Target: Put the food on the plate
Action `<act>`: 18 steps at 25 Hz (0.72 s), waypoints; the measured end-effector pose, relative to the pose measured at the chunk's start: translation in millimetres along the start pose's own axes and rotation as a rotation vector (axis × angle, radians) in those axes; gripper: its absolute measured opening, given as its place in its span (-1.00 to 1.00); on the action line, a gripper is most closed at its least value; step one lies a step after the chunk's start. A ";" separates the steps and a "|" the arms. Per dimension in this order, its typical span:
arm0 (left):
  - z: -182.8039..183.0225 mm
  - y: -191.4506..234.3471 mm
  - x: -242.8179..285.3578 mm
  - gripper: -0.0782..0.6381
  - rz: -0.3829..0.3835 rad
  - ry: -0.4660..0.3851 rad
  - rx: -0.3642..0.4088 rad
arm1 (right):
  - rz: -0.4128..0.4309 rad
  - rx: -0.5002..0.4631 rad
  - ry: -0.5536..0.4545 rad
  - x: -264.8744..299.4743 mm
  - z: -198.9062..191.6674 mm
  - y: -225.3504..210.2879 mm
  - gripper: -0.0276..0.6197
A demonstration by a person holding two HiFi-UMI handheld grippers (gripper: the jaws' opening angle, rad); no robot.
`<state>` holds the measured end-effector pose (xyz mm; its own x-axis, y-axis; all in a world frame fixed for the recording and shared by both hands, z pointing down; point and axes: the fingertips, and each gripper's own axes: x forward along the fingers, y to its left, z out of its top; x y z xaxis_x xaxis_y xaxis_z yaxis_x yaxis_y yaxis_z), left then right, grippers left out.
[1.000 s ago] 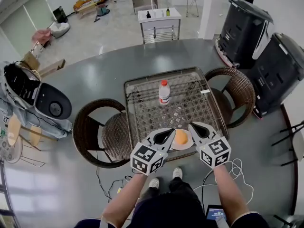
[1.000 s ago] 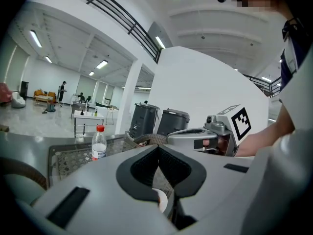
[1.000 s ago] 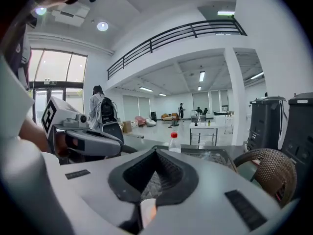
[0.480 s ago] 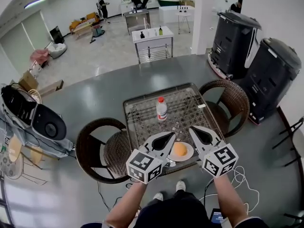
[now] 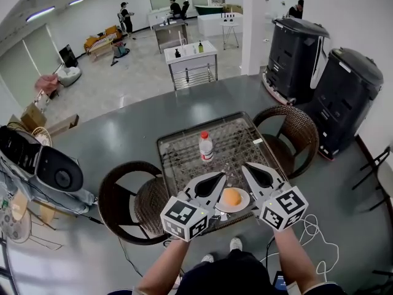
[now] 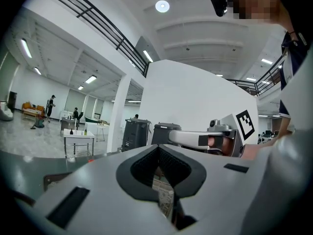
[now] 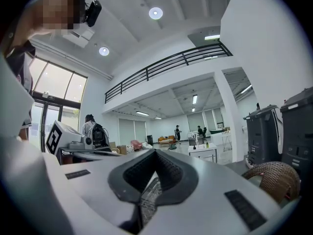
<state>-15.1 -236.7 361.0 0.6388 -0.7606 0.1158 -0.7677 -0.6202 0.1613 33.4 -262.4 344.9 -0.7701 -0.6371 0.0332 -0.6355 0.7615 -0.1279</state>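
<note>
One round orange food [image 5: 231,196] — white plate [image 5: 246,200]

We see a clear bottle [image 5: 206,146] with a red cap upright on the glass-topped wicker table [image 5: 178,161], with a wicker chair [image 5: 126,192] on its left and another wicker chair [image 5: 296,131] on its right. Two tall black units [image 5: 295,48] stand far right. A white cable [image 5: 317,233] lies on the grey floor, and a white counter [image 5: 191,59] sits further back.
</note>
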 end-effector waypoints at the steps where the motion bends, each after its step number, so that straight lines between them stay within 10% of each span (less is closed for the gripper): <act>1: 0.5 -0.3 0.3 -0.76 -0.002 -0.001 0.000 | -0.004 0.002 -0.004 -0.4 0.9 -0.5 -0.90; 18: 1.3 -7.4 1.3 -0.76 -0.019 -0.003 0.012 | -0.017 0.007 -0.030 -9.3 10.5 0.1 -0.90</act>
<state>-8.6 -233.3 358.7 0.6534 -0.7490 0.1099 -0.7558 -0.6370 0.1518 41.1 -257.6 334.2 -0.7568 -0.6536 0.0056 -0.6483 0.7494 -0.1345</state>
